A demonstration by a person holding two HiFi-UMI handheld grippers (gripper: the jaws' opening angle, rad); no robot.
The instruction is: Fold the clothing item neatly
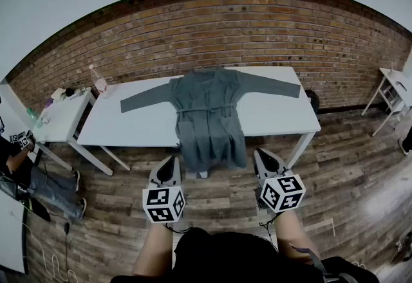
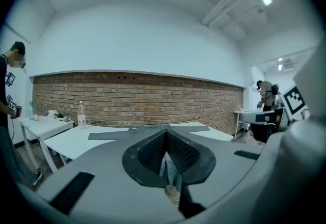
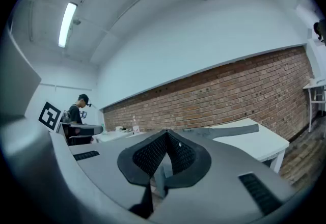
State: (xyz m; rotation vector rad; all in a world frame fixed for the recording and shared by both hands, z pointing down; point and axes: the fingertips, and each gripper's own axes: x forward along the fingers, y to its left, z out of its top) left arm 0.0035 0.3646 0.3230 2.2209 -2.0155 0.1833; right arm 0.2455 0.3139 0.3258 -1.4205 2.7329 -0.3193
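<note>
A grey robe-like garment (image 1: 209, 114) lies flat on the white table (image 1: 141, 124), both sleeves spread out and a belt tied at the waist. Its hem hangs over the table's front edge. My left gripper (image 1: 170, 161) and right gripper (image 1: 261, 155) are held short of the table, below the hem, not touching the cloth. Both are shut with nothing between the jaws. In the left gripper view the shut left gripper (image 2: 165, 135) points at the table, with a grey sleeve (image 2: 107, 135) beyond. In the right gripper view the shut right gripper (image 3: 167, 136) faces the other sleeve (image 3: 232, 129).
A small white side table (image 1: 61, 118) with clutter stands left of the main table, and a clear bottle (image 1: 98, 82) is at the main table's left corner. A seated person (image 1: 35, 185) is at far left. A white stand (image 1: 391, 92) is at far right. Brick wall behind.
</note>
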